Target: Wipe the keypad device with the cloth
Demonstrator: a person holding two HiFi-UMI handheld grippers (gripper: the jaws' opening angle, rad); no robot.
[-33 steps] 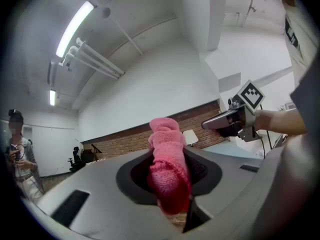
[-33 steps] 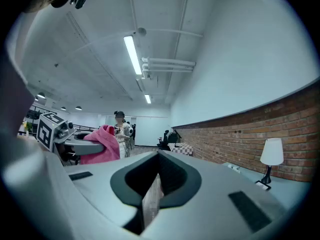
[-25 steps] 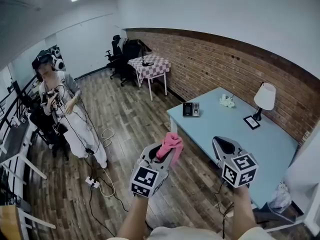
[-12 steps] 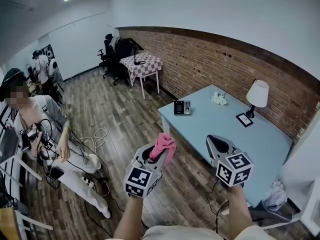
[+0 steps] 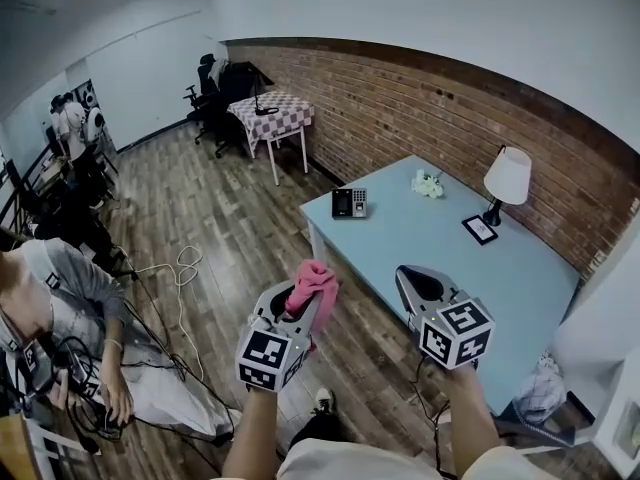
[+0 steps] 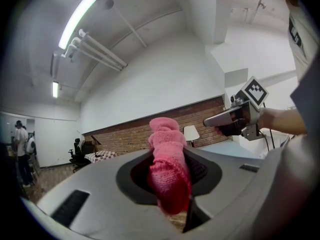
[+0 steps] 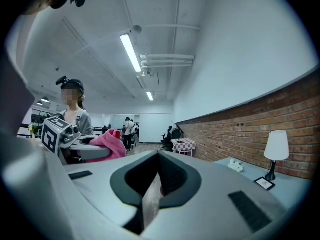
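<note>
Left gripper [image 5: 306, 310] clamped on the cloth [image 5: 312, 282]; keypad device [image 5: 349, 202] lies well ahead, slightly to its right. Right gripper [image 5: 414, 282] closed, empty.

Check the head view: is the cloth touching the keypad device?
No, the pink cloth sits in the left gripper, apart from the keypad device on the table.
</note>
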